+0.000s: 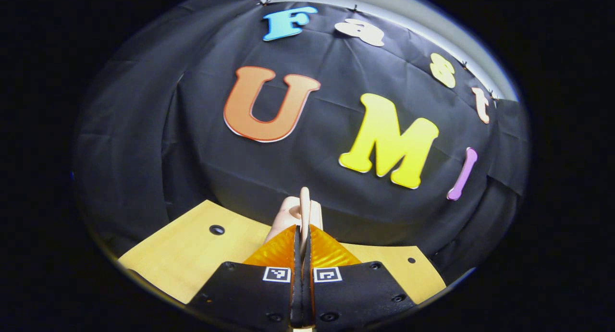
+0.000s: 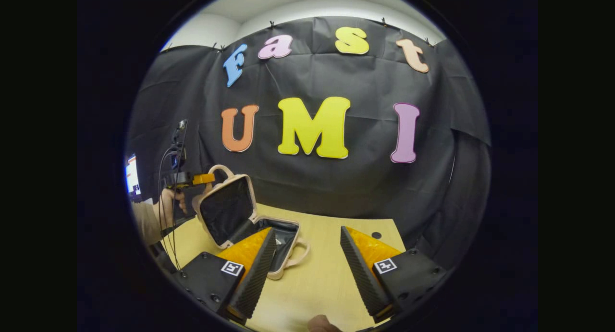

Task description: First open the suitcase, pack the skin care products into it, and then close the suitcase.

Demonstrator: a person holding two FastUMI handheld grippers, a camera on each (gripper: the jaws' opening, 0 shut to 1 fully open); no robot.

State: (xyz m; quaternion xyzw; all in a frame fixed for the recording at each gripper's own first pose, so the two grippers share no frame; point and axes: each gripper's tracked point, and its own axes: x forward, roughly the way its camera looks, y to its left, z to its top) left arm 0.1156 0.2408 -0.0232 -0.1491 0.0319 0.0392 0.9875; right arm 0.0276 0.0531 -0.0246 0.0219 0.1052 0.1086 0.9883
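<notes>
- While the suitcase (image 2: 242, 216) lies open on the wooden table (image 2: 326, 274), its lid raised, the opening step looks done; packing and closing look still to do.
- Left gripper (image 2: 204, 179), at the lid's top edge, pinches the lid handle (image 1: 304, 212) with fingers pressed together.
- Right gripper (image 2: 307, 260) hovers just beside the suitcase, fingers spread and empty.
- Skin care products: none that I can make out near the suitcase.
- No brand or legible label on the suitcase.
</notes>
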